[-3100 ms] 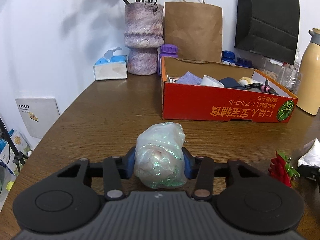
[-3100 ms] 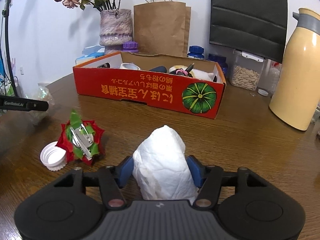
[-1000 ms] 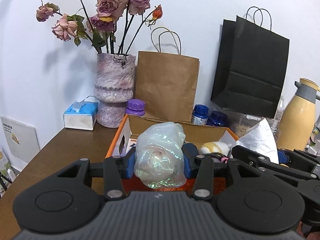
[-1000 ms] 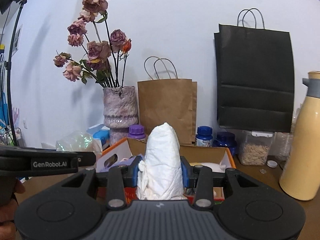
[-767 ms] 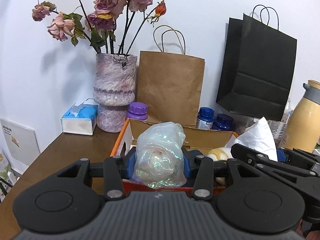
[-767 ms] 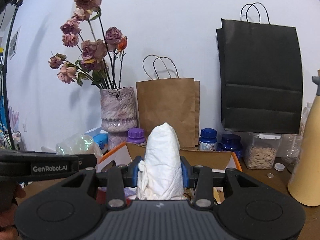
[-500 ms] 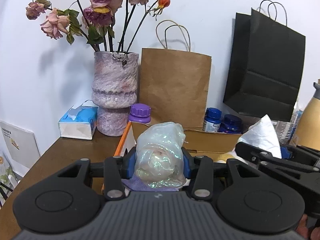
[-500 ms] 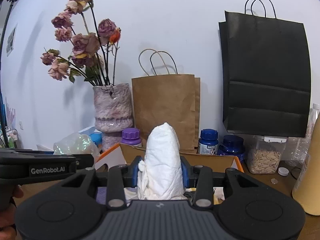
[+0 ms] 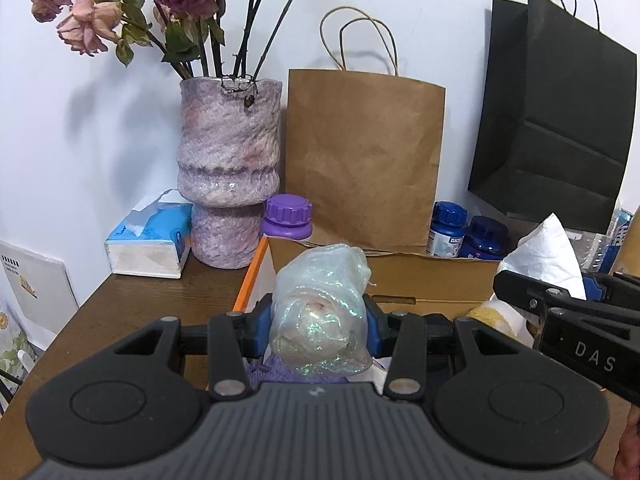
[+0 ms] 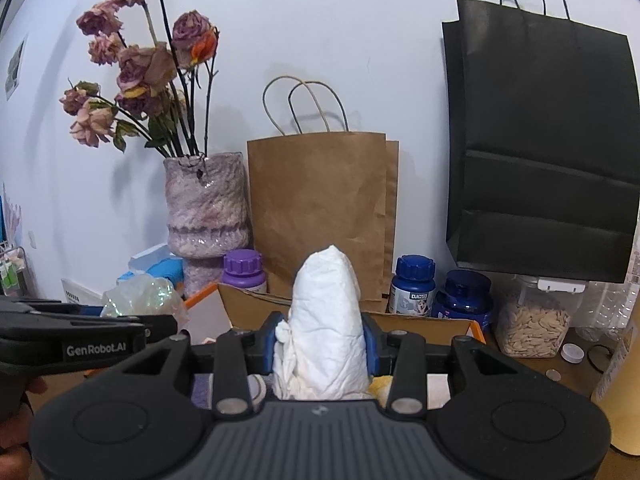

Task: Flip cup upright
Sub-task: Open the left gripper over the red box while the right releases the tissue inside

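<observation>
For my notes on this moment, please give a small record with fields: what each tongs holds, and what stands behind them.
left tongs: shut on iridescent plastic wad
right tongs: shut on white tissue wad
below both: open cardboard box
behind: vase, brown paper bag, black paper bag
cup: not visible

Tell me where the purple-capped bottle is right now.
In the left wrist view the purple-capped bottle stands at the back of the table, between the flower vase on its left and the brown paper bag, just behind the cardboard box.
</observation>
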`<act>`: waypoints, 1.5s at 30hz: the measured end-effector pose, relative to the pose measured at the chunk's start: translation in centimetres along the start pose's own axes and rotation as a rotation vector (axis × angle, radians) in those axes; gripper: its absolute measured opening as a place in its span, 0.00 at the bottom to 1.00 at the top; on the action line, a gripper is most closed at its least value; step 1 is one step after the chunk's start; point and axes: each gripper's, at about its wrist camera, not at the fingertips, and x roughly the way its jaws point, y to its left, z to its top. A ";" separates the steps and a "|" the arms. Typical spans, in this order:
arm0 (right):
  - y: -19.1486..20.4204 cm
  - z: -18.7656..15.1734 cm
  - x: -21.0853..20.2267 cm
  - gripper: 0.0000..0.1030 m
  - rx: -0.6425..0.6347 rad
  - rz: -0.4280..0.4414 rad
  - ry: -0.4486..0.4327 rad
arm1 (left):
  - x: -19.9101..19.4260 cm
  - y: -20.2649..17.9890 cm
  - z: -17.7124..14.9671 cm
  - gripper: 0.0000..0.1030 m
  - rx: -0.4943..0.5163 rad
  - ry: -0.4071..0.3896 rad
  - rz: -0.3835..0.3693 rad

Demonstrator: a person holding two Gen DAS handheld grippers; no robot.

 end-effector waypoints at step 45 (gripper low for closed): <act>-1.5 -0.8 1.4 1.00 0.002 -0.091 0.058 | -0.2 0.0 0.3 1.00 0.013 -0.030 0.041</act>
